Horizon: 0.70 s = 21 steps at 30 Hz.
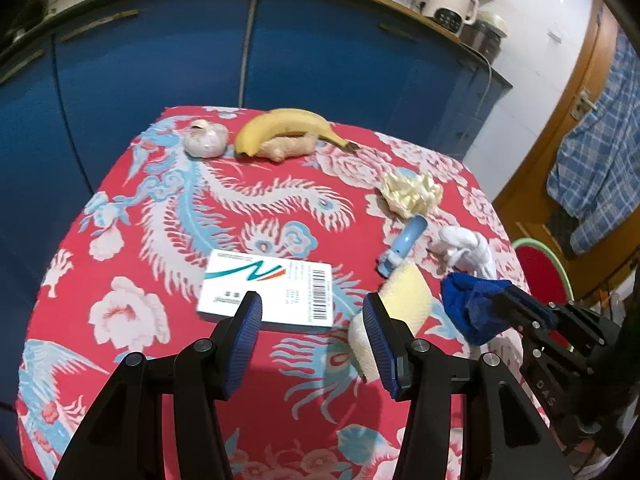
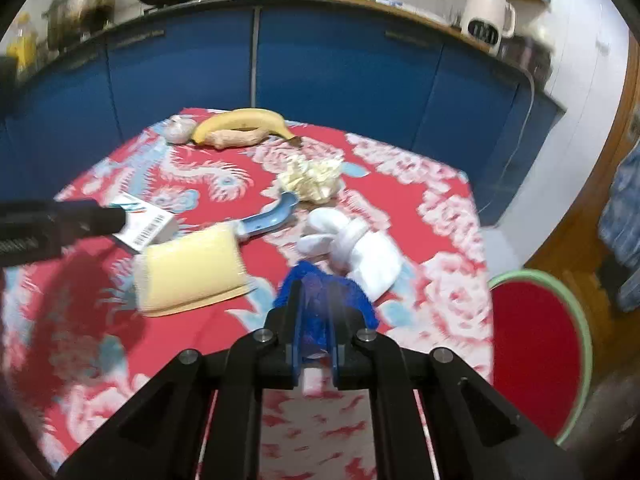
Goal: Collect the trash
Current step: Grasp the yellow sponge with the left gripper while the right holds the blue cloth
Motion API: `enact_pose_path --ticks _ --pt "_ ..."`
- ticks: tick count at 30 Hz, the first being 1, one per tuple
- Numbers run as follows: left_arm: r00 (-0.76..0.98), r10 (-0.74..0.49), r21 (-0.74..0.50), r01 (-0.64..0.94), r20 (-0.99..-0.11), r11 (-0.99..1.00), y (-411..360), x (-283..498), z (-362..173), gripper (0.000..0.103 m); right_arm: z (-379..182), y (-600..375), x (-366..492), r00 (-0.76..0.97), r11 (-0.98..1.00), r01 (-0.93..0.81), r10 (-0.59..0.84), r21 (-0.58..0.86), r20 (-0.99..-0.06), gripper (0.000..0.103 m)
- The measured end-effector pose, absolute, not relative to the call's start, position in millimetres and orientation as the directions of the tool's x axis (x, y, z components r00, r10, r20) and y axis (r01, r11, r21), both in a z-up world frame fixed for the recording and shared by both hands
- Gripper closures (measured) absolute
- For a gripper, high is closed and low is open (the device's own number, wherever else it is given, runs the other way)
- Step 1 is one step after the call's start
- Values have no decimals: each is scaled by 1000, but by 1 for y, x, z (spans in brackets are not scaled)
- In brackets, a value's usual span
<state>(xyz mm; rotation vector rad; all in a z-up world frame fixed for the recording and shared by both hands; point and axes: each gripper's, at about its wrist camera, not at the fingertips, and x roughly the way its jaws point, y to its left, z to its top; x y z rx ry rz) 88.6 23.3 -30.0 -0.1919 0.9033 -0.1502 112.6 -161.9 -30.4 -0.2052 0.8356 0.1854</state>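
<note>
My right gripper (image 2: pixel 316 292) is shut on a crumpled blue wad (image 2: pixel 320 280) and holds it above the table's right side; the wad also shows in the left wrist view (image 1: pixel 472 304). My left gripper (image 1: pixel 312 308) is open and empty, hovering over a white card box (image 1: pixel 268 292) and a yellow sponge (image 1: pixel 400 308). A crumpled white tissue (image 2: pixel 352 248) lies just beyond the blue wad. A crumpled yellow wrapper (image 2: pixel 312 180) and a light blue tube (image 2: pixel 272 220) lie further back.
The table has a red dragon-patterned cloth (image 1: pixel 140 240). A banana (image 1: pixel 284 124), a ginger root (image 1: pixel 288 146) and a garlic bulb (image 1: pixel 206 138) lie at the far edge. A red bin with a green rim (image 2: pixel 540 356) stands on the floor at right. Blue cabinets (image 1: pixel 320 52) stand behind.
</note>
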Motion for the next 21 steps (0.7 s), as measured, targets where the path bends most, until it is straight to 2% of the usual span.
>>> enact_pose_path --ticks 2,4,15,21 --pt "604 -218 -220 72 -766 973 17 91 -33 49 -31 -165 113 643 969 -241 112 -61 -758 81" --pt "600 -225 -212 94 -768 973 10 94 -37 49 -32 -168 113 636 972 -232 134 -23 -760 77" --pt "585 -251 -172 188 -771 967 -17 101 -47 49 -38 -177 106 561 943 -288 307 167 -768 76" --pt "581 -252 -171 192 -774 966 -20 105 -47 49 -39 -172 93 525 921 -335 358 199 -772 77"
